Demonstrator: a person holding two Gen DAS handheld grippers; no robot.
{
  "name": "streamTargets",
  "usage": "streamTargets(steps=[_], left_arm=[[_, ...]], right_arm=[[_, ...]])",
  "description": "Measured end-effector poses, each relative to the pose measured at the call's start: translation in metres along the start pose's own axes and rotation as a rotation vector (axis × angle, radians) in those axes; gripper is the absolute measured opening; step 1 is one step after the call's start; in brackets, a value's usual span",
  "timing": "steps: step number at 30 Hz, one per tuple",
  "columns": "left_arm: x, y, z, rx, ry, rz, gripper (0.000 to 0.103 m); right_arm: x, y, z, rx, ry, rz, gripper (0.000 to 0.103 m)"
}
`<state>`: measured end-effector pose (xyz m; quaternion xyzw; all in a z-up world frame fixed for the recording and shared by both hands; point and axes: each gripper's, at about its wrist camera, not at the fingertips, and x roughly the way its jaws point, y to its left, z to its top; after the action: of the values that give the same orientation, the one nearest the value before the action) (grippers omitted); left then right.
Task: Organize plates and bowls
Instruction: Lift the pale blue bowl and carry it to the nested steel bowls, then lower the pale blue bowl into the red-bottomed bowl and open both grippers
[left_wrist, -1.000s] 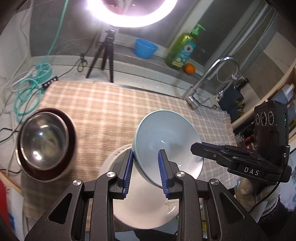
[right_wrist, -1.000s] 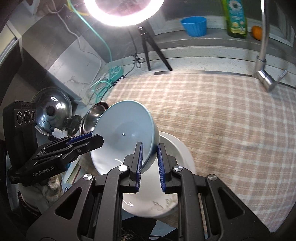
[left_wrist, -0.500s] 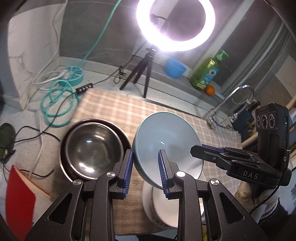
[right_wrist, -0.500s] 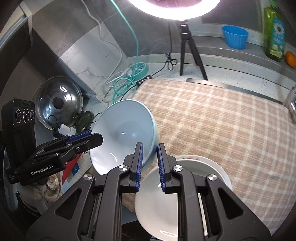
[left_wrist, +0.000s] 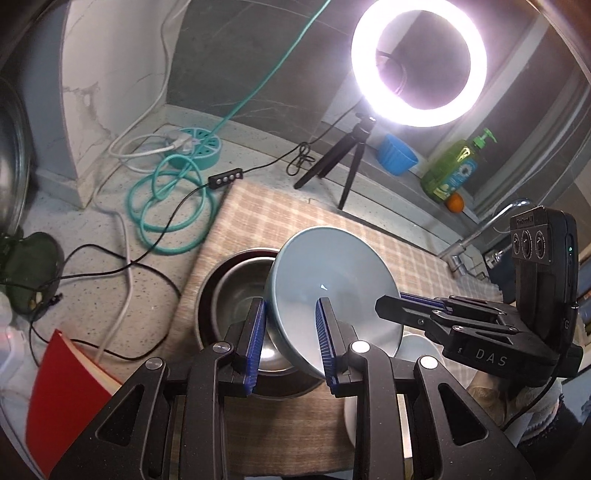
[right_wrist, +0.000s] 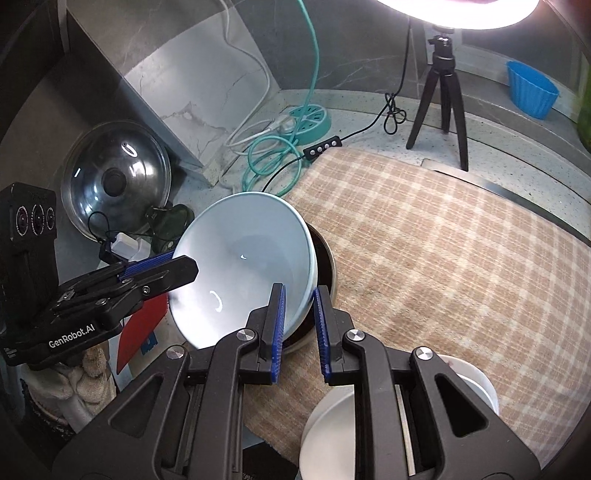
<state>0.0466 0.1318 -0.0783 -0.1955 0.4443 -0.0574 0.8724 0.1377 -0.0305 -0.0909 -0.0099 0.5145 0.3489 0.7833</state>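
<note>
Both grippers hold one light blue bowl (left_wrist: 332, 284), tilted, in the air. My left gripper (left_wrist: 291, 332) is shut on its left rim, my right gripper (right_wrist: 298, 317) on its right rim. The bowl (right_wrist: 243, 266) hangs over a steel bowl (left_wrist: 236, 295) nested in a dark red bowl on the checked mat (left_wrist: 258, 214). The steel bowl's edge (right_wrist: 327, 254) shows behind the blue bowl. A white plate stack (right_wrist: 476, 384) sits at the mat's near right, also visible in the left wrist view (left_wrist: 417, 343).
A ring light on a tripod (left_wrist: 332, 162), coiled teal cable (left_wrist: 173, 206), a blue cup (left_wrist: 397, 155), soap bottle (left_wrist: 452, 170), orange (left_wrist: 457, 201) and faucet (left_wrist: 480, 232) stand behind the mat. A pot lid (right_wrist: 114, 181) and red book (left_wrist: 62, 398) lie left.
Both grippers carried the blue bowl leftwards, away from the white plates, to above the steel bowl. Their hold on the rim is unchanged.
</note>
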Motion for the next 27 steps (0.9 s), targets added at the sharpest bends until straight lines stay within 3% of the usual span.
streamTargets(steps=[9, 27], left_arm=[[0.016, 0.022, -0.002, -0.036, 0.044, 0.013, 0.025], [0.031, 0.033, -0.006, -0.04, 0.089, 0.03, 0.025]], right_arm=[[0.035, 0.005, 0.008, -0.016, 0.067, -0.022, 0.016], [0.063, 0.002, 0.007, -0.023, 0.128, -0.053, 0.017]])
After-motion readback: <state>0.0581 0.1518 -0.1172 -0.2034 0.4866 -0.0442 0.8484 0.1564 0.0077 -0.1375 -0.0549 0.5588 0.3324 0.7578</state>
